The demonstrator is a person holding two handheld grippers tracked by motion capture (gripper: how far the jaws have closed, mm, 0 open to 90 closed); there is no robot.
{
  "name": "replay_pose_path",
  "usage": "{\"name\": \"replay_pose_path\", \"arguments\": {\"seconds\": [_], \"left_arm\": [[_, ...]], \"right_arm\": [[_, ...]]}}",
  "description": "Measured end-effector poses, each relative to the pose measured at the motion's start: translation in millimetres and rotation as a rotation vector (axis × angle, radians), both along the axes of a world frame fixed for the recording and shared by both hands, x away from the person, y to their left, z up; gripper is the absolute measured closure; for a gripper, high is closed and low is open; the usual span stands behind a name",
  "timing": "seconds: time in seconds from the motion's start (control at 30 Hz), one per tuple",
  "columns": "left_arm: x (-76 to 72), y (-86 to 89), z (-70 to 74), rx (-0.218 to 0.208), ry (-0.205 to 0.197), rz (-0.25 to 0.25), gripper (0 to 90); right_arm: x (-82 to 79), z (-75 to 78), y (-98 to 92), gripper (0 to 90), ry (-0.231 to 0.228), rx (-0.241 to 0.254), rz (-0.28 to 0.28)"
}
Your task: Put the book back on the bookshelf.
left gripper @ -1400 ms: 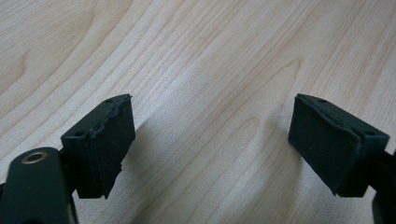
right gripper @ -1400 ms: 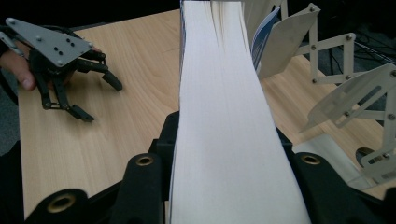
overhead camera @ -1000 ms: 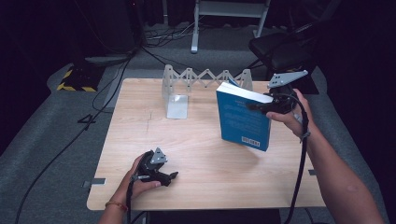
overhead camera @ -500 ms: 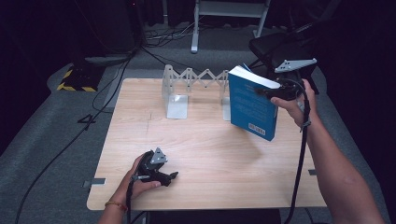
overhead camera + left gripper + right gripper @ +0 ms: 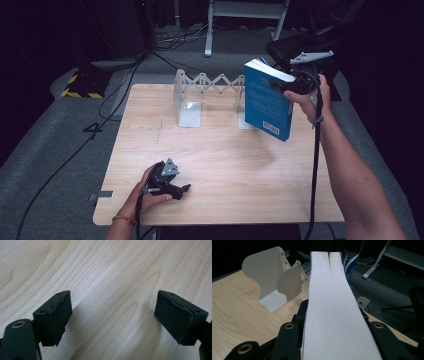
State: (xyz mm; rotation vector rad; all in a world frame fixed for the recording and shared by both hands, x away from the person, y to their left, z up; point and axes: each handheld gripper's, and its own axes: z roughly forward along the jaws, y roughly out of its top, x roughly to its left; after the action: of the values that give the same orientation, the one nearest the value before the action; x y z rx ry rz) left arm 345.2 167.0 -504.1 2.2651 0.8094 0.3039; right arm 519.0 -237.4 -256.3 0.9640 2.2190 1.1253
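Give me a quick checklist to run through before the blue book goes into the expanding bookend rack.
1. Grip: right gripper clamps the blue paperback book across its pages: ok.
2. Book clear of the light wooden table: lifted, tilted: ok.
3. Rack slot free: the white metal accordion bookend rack has nothing between its end plates: ok.
4. Book squared to the slot: it hangs slanted, not upright: not ok.
5. Left gripper out of the way: rests open at the near edge: ok.
6. Rack held against sliding: cannot tell.

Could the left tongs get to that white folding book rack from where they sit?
Probably yes: the left tongs rest open and empty, and bare table lies between them and the rack.
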Motion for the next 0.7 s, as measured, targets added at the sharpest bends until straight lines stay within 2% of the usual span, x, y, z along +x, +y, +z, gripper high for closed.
{"name": "replay_pose_path", "arguments": {"seconds": [0.07, 0.3, 0.6, 0.7], "left_arm": [[0.1, -0.2, 0.0, 0.000, 0.000, -0.002, 15.0], [0.3, -0.5, 0.0, 0.000, -0.001, -0.007, 15.0], [0.3, -0.6, 0.0, -0.001, -0.003, -0.013, 15.0], [-0.1, -0.8, 0.0, 0.000, -0.002, -0.019, 15.1]], "right_arm": [[5.5, 0.0, 4.4, 61.4, -0.002, -0.011, -0.007], [26.9, -4.4, 16.0, 61.3, 0.006, 0.009, -0.051], [39.9, -11.7, 28.2, 61.3, 0.003, 0.001, -0.069], [46.0, -18.5, 30.3, 61.2, -0.011, 0.022, -0.089]]}}
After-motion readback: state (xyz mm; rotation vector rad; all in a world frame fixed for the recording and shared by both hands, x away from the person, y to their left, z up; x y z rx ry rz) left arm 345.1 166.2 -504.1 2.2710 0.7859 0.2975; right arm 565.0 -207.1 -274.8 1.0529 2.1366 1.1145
